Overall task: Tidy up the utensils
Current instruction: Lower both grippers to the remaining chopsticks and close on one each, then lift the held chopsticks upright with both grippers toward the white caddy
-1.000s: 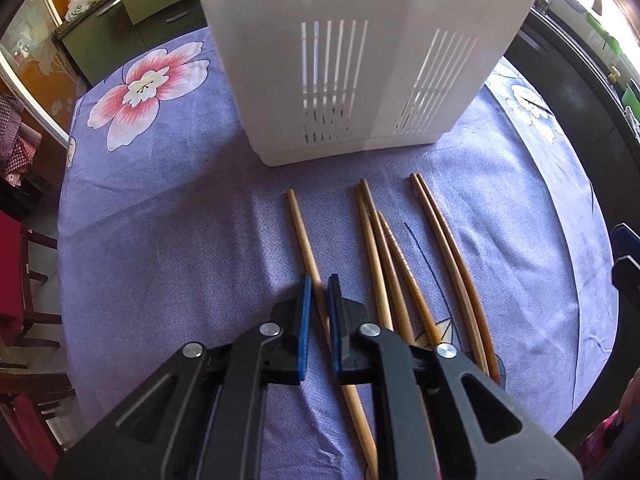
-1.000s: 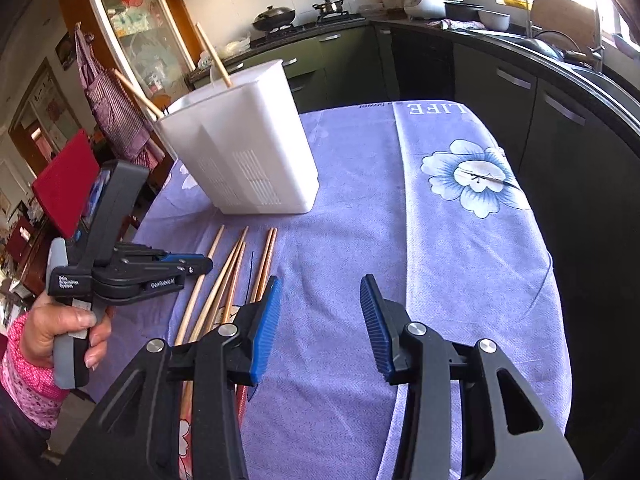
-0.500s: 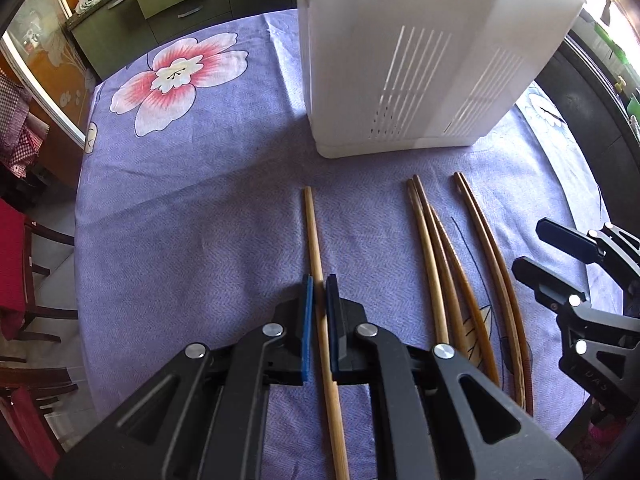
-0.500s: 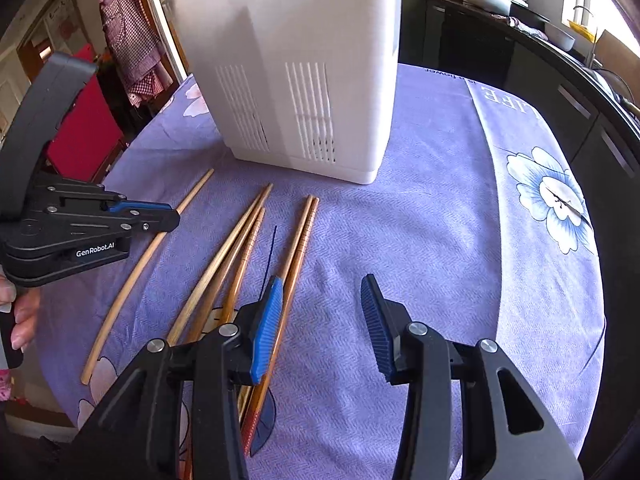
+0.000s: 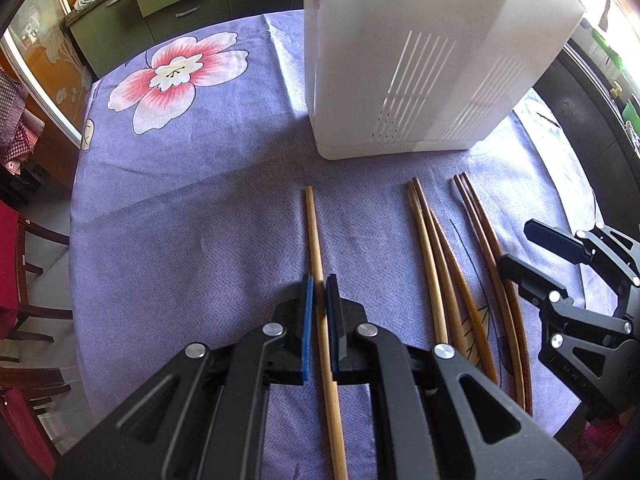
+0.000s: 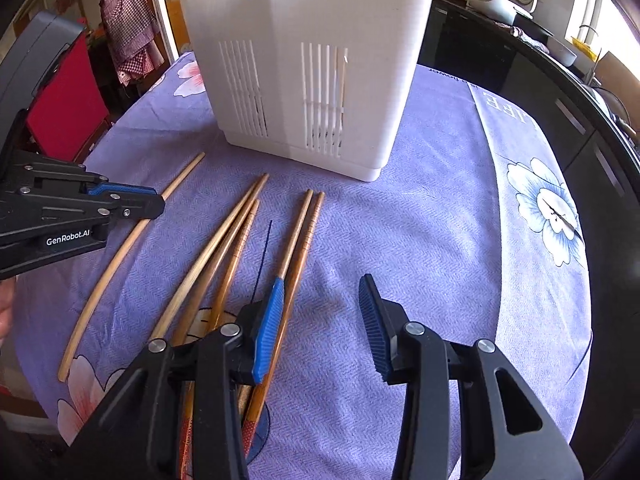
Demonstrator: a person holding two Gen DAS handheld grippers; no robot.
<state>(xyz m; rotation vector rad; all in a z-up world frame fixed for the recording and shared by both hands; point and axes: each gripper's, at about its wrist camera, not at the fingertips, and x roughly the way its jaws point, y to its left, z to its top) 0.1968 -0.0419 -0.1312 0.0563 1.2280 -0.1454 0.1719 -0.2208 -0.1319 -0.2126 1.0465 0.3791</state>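
Note:
A white slotted utensil holder (image 5: 420, 60) stands on the purple flowered tablecloth (image 5: 180, 208); it also shows in the right wrist view (image 6: 312, 60). Several wooden chopsticks lie in front of it. A single pale chopstick (image 5: 314, 232) lies apart on the left, also seen in the right wrist view (image 6: 120, 256). My left gripper (image 5: 319, 292) has its jaws nearly shut around this chopstick, low at the cloth. My right gripper (image 6: 320, 304) is open and empty, its left finger over the dark pair of chopsticks (image 6: 300, 236). Three more chopsticks (image 6: 216, 264) lie between.
Dark kitchen counters (image 6: 560, 92) curve along the right of the table. Red chairs (image 5: 12, 264) stand at the left edge. Green cabinets (image 5: 160, 4) are behind the table. A chopstick shows through the holder's slots (image 6: 342, 76).
My left gripper moved left and lined up on the single pale chopstick. My right gripper came forward and lower toward the dark pair and the holder.

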